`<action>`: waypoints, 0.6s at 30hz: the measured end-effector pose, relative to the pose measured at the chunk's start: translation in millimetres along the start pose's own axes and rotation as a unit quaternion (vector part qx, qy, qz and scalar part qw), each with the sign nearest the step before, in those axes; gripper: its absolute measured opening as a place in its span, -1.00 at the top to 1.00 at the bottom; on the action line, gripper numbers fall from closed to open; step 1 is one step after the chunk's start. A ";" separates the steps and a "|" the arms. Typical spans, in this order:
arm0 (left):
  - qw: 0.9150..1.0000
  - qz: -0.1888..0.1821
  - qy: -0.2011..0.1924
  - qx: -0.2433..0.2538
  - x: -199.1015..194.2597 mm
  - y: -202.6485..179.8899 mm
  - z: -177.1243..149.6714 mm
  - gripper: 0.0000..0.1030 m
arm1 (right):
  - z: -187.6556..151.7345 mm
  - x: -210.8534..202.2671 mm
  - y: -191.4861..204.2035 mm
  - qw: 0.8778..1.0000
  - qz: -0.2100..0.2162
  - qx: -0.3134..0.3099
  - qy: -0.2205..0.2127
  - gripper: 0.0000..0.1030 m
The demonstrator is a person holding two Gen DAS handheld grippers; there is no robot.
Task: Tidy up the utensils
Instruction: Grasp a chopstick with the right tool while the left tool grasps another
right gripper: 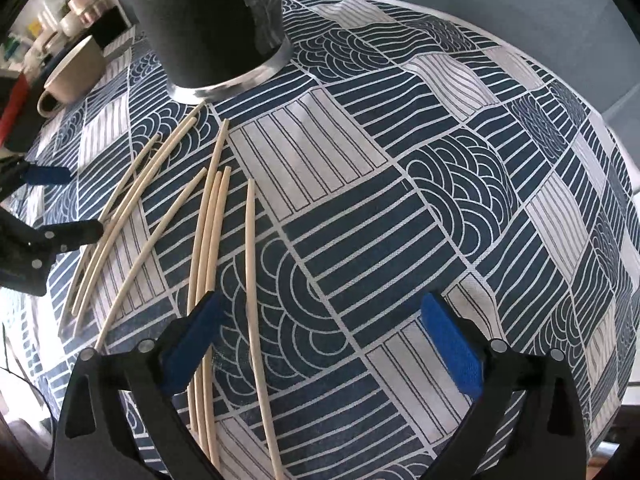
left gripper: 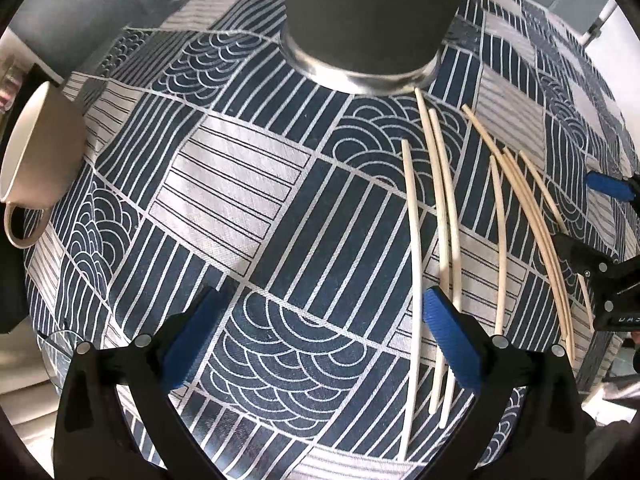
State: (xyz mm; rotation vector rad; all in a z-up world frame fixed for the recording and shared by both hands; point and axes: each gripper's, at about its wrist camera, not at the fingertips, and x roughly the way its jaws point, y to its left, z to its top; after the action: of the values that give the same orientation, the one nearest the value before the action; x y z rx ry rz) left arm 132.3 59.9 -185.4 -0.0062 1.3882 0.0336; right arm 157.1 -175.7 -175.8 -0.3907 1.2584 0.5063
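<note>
Eight-odd chopsticks (right gripper: 208, 236) loose on patterned surface (right gripper: 400, 200) beside dark holder (right gripper: 208, 20), awaiting collection; left hand-held gripper (left gripper: 324, 344) wide, empty; right hand-held gripper (right gripper: 320, 344) wide, straddling one stick

right hand-held gripper (right gripper: 320, 340): jaws spread wide, nothing between the blue pads
chopsticks (right gripper: 208, 240): pale, scattered loose on the patterned cloth (right gripper: 400, 200), one beneath the gripper
dark canister (right gripper: 208, 20): upright beyond them
mug (right gripper: 74, 76): far left
left hand-held gripper (right gripper: 76, 204): at left edge
</note>
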 end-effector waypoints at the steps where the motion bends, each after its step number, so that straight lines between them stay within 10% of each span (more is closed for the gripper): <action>1: 1.000 0.000 0.009 -0.002 0.6 0.3 1.9 -0.92 | 1.5 0.8 -0.3 1.000 0.000 0.002 0.005 -0.84; 9: 0.995 0.003 0.081 -0.051 8.8 1.6 21.7 -0.92 | 8.8 4.0 -0.8 1.000 -0.002 0.001 0.029 -0.77; 18: 1.000 -0.001 0.024 -0.005 -1.1 0.3 0.5 -0.68 | 4.8 -12.4 -2.5 1.000 0.004 -0.022 0.018 0.41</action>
State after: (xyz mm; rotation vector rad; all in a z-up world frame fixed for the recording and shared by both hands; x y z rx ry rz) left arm 132.5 60.2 -184.2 -0.0163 1.4352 0.0391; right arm 159.5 -177.0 -162.5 -0.4348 1.2859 0.5365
